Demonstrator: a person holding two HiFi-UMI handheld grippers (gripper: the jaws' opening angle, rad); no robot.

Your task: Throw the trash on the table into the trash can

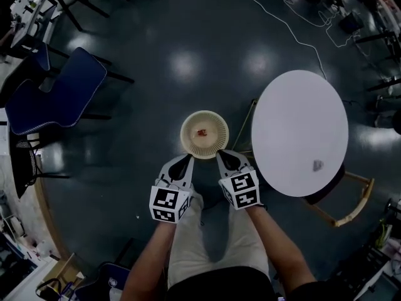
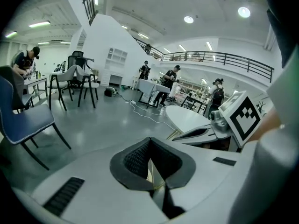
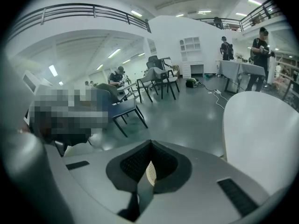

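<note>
Where dark floor (image 1: 188, 42) gleams, a white table (image 1: 294, 124) stands near the trash can (image 1: 215, 143).

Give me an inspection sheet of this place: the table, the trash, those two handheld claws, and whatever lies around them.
Surface: round white table, bare except for one scrap.
Job's things: crumpled scrap near the table's edge; beige ribbed trash can off the table, to its left, with a red bit inside.
Clutter: nothing seen.
Grippers: left gripper and right gripper are each shut on the can's rim.
Cables: white cable snakes over the floor beyond the table.
Surroundings: blue chair at left; wooden chair under the table; people at far desks.
</note>
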